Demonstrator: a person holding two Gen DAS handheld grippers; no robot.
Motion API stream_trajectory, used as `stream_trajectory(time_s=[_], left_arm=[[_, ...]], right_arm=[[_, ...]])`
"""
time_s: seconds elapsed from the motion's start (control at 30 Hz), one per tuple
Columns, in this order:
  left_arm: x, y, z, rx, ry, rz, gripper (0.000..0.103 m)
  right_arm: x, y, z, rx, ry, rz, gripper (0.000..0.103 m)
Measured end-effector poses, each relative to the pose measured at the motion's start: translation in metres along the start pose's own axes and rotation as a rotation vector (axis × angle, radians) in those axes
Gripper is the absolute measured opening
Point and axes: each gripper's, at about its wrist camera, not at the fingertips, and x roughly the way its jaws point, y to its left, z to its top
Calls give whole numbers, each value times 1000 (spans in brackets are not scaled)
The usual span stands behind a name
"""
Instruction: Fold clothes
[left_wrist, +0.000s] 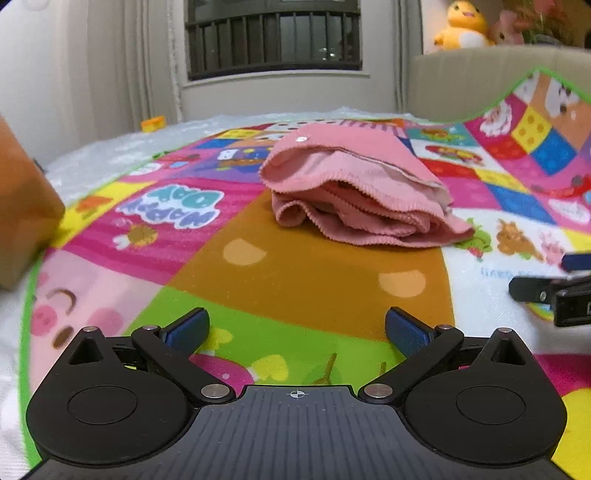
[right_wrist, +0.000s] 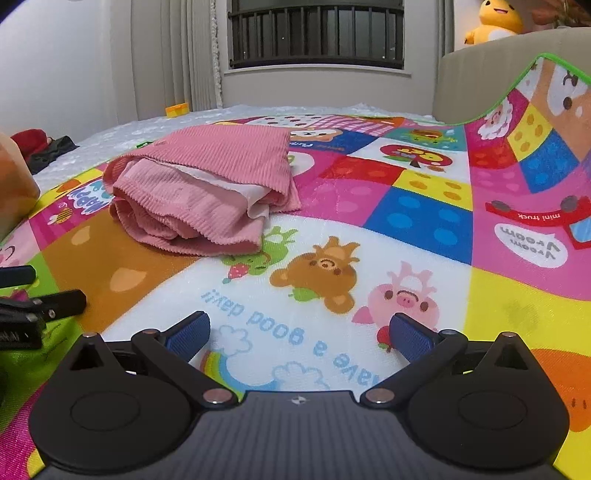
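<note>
Garment: pink ribbed garment (left_wrist: 354, 188), folded into a thick, loose bundle of several layers, with a paler lining showing between the folds and 1 small metal snap near its top edge.
Garment position: lying on the play mat (left_wrist: 306, 266), over the brown patch and the pink squares, ahead of both grippers and touching neither.
Left gripper (left_wrist: 297, 330): jaws spread wide, blue pads (left_wrist: 186, 330) apart and holding nothing, hovering low over the green and brown part of the mat.
Right gripper (right_wrist: 300, 334): jaws also spread wide, blue pads (right_wrist: 412, 338) apart and empty, above the white panel with the bear and pig drawings.
Relation of grippers: side by side, each visible at the edge of the other's view; the garment sits ahead and to the right in the left wrist view, ahead and to the left in the right wrist view.
Mat: colourful cartoon patchwork with a green border, its far right corner curling up against a beige padded headboard (left_wrist: 461, 85).
Background: barred window (left_wrist: 273, 37), pale curtain (left_wrist: 122, 59), yellow plush toy (left_wrist: 461, 26) on the headboard, small yellow block (left_wrist: 153, 123) at the far edge.
Left edge: blurred brown box (left_wrist: 22, 206).
</note>
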Motion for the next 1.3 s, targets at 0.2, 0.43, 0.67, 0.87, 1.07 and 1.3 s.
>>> stream_trajectory(time_s=[0.2, 0.43, 0.67, 0.87, 1.07, 1.3], left_arm=[[-1, 4, 0, -45, -11, -14, 103], [-1, 1, -1, -43, -13, 8, 103], [-2, 2, -1, -46, -15, 10, 103], [-2, 4, -1, -52, -17, 5, 103], [-2, 4, -1, -55, -18, 3, 103], [9, -1, 12, -49, 35, 117, 103]], right_arm=[[-3, -8, -2, 48, -17, 39, 103], [-3, -8, -2, 46, -16, 39, 103], [-3, -10, -2, 50, -17, 43, 103], [-4, -10, -2, 55, -19, 48, 103], [-3, -11, -2, 58, -18, 48, 103], [11, 3, 7, -25, 21, -20, 103]])
